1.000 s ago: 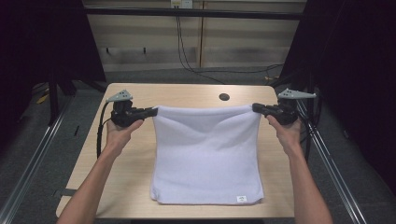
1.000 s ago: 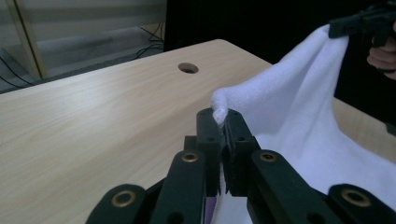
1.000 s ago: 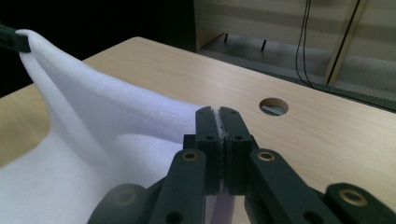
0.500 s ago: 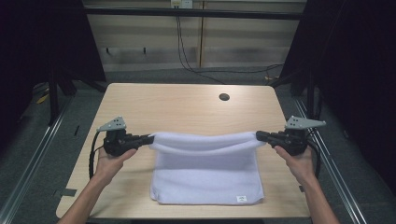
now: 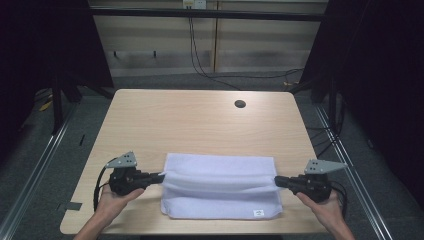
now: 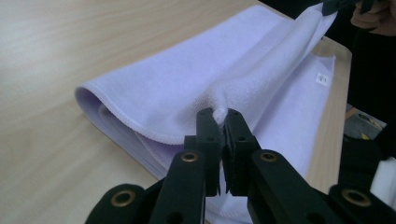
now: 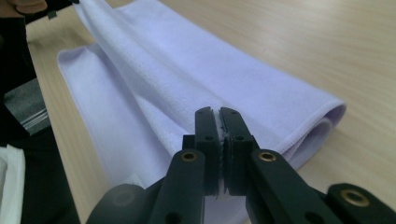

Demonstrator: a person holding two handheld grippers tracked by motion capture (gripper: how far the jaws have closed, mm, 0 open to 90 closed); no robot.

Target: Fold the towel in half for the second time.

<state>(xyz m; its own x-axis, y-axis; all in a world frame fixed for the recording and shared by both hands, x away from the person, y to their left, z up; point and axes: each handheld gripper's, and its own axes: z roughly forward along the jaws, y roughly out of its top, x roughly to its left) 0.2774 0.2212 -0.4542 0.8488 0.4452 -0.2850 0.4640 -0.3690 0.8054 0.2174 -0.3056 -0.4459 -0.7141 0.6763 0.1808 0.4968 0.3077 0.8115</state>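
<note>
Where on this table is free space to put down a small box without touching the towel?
The far half of the table is bare wood, from the towel's folded far edge to the back rim, apart from the small dark hole. The near edge is crowded: towel in the middle, left gripper and right gripper holding its corners.

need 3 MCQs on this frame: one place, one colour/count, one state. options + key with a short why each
1. Where does the towel lie on the table?
A. far edge
B. near edge, between the two grippers
C. left far corner

2. What colour is the towel?
A. pale lavender-white
B. dark green
C. red

3. How is the left gripper?
A. open above the towel
B. shut on bare table
C. shut on a towel corner

Key: 1 B, the high view shows it by the near edge, with the right gripper at its other end. 2 A, pale in all views. 3 C, cloth is pinched between its jaws in the left gripper view.
</note>
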